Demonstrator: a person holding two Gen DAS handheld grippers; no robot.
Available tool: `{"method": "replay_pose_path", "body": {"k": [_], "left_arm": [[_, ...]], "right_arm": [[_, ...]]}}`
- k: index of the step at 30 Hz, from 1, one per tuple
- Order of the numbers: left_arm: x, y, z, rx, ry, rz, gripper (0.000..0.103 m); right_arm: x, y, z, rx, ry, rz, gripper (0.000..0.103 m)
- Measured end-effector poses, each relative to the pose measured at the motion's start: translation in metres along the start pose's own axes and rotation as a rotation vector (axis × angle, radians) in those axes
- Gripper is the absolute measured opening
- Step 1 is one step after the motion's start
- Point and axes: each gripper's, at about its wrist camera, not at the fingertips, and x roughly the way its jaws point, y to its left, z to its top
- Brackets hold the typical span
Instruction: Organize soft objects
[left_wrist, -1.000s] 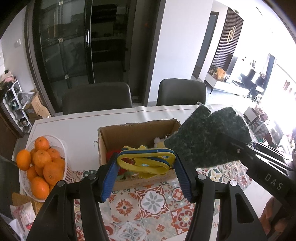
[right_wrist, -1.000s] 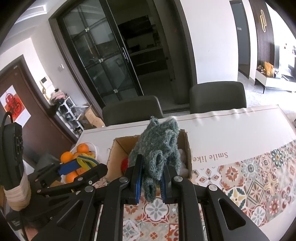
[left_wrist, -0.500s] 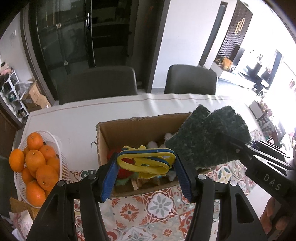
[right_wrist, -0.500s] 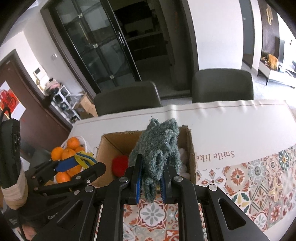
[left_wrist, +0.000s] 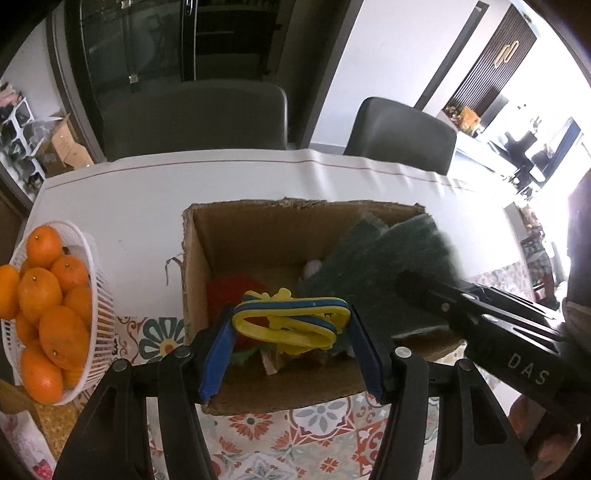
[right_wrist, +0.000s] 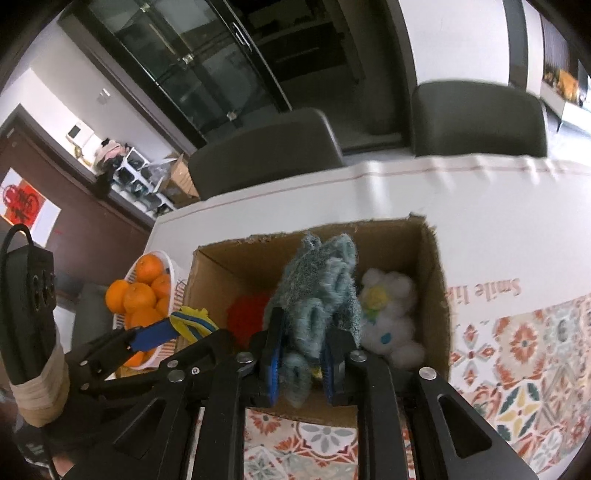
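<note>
An open cardboard box (left_wrist: 258, 218) (right_wrist: 430, 269) stands on the table. Inside lie a red fluffy ball (left_wrist: 229, 288) (right_wrist: 245, 314) and a white plush toy (right_wrist: 388, 317). My left gripper (left_wrist: 291, 325) is shut on a yellow and blue band toy (left_wrist: 291, 321) and holds it over the box's near left part; it also shows in the right wrist view (right_wrist: 192, 323). My right gripper (right_wrist: 301, 354) is shut on a folded teal-green cloth (right_wrist: 317, 291) and holds it over the box's middle. The cloth appears dark green in the left wrist view (left_wrist: 388, 258).
A white basket of oranges (left_wrist: 48, 306) (right_wrist: 142, 291) stands left of the box. A patterned mat (left_wrist: 303, 435) covers the near table, white cloth (left_wrist: 129, 192) the far part. Two dark chairs (left_wrist: 192, 114) (left_wrist: 399, 133) stand behind the table.
Both grippers have moved forward and down over the box with their loads still held. The box now looks closer and its inside shows.
</note>
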Motion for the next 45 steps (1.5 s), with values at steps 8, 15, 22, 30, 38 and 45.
{"method": "replay_pose_path", "body": {"k": [8,15,22,30,38,45], "left_arm": [[-0.004,-0.002,-0.007,0.028,-0.020,0.071,0.067],[-0.031,-0.005,-0.025,0.034,-0.076,0.129,0.069],[-0.081,-0.014,-0.059,0.065,-0.202,0.199,0.078],[-0.142,-0.020,-0.117,0.096,-0.357,0.246,0.088],[-0.194,-0.021,-0.180,0.126,-0.494,0.276,0.102],[-0.226,-0.026,-0.231,0.172,-0.588,0.329,0.103]], "right_arm": [[-0.006,-0.004,-0.010,0.017,-0.022,-0.073,0.063],[-0.039,0.005,-0.027,-0.025,-0.092,-0.202,0.063],[-0.083,0.025,-0.063,-0.072,-0.179,-0.261,0.063],[-0.137,0.057,-0.127,-0.122,-0.318,-0.290,0.076],[-0.185,0.091,-0.196,-0.145,-0.468,-0.350,0.088],[-0.212,0.107,-0.249,-0.135,-0.534,-0.405,0.091]]}}
